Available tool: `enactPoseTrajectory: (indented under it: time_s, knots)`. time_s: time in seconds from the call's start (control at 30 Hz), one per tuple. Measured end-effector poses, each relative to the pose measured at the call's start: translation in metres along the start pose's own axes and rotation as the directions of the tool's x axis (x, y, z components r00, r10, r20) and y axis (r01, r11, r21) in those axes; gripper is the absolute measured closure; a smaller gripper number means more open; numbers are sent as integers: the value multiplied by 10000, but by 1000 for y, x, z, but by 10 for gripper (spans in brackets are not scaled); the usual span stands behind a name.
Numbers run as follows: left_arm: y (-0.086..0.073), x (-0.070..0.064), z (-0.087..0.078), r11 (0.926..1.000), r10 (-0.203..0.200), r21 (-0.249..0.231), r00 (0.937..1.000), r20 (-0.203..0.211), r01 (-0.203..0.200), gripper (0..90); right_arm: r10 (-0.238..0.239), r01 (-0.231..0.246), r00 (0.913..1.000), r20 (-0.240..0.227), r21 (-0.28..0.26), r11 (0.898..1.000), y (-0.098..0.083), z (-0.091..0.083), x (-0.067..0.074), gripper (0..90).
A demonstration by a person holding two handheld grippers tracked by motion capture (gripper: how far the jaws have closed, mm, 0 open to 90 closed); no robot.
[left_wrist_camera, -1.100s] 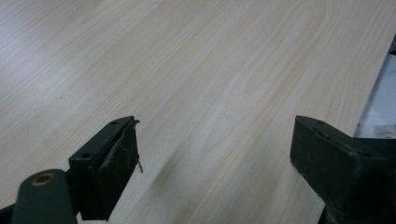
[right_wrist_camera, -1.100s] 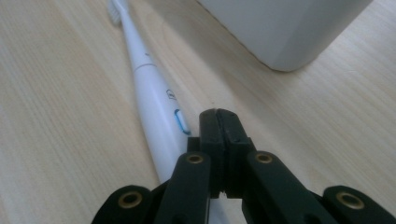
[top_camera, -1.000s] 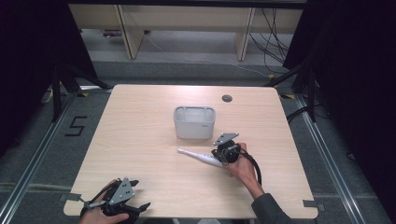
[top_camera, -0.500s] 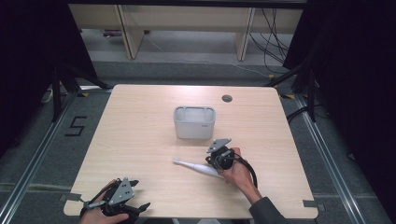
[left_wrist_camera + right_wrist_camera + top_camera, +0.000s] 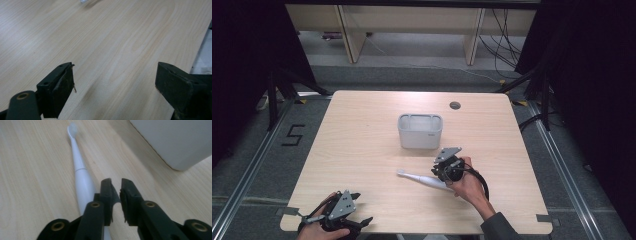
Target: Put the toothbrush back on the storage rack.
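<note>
In the high view, the right gripper sits near the middle of the table, just in front of a white box. A white electric toothbrush lies flat on the wood, with its brush head to the left and its thick handle end under the gripper and the right hand. The left gripper rests at the near edge of the table, well apart from the toothbrush.

In the left gripper view, the two black jaws stand far apart with bare wood between them. Only a small white tip appears at the top edge; I cannot tell what it is.

In the right gripper view, the jaws of the right gripper stand with a narrow gap and have just been opening. Nothing is between them. The toothbrush lies just beside the left jaw, on the table, with its head pointing away. The box is at the upper right.

My judgement is that the step in hand is letting go of the toothbrush, or taking a new grip on it. To do it well, the jaws should open more before the hand moves, so the pads do not drag the handle sideways. For a new grip, the hand should shift over the thick part of the handle, with one jaw on each side, and close slowly, because the round handle can roll.
</note>
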State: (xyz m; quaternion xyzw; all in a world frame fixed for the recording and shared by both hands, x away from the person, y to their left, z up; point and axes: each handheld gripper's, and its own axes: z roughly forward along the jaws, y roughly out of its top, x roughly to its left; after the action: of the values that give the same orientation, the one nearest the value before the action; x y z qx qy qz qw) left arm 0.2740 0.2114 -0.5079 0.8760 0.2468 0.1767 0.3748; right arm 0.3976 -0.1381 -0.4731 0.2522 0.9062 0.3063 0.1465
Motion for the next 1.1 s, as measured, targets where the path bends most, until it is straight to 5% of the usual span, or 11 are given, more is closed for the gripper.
enactPoseTrajectory:
  time_s: [0.27,0.5,0.67,0.7,0.83,1.03,1.07,1.1]
  knots:
    - [0,1,0,9999,103,76,9999,-27,-103,148,-492,496,9987,-100,418,9979,10,-6,7,590]
    - [-1,1,1,10000,21,25,10000,-28,-21,148,-1090,1198,9919,-649,1956,9733,15,-1,16,547]
    - [-1,1,2,10000,10,46,10000,-4,-10,148,-1375,1582,9856,-981,2518,9548,16,4,15,547]
    - [-1,1,1,10000,20,48,10000,-22,-20,148,-1093,1336,9887,-1021,2743,9523,16,4,16,547]
    - [-1,1,2,10000,0,37,10000,-4,0,148,-1412,1804,9796,-1432,3160,9315,20,8,15,557]
    - [-2,1,2,10000,-7,43,10000,4,7,148,-1097,1663,9797,-1678,3752,9119,23,15,15,570]
    - [-1,1,2,10000,-18,47,10000,-2,18,148,-1543,2125,9710,-1828,3629,9073,25,18,11,576]
    - [-1,1,1,10000,-29,71,10000,-31,29,147,-1099,1717,9784,-1753,3912,9041,25,17,13,577]
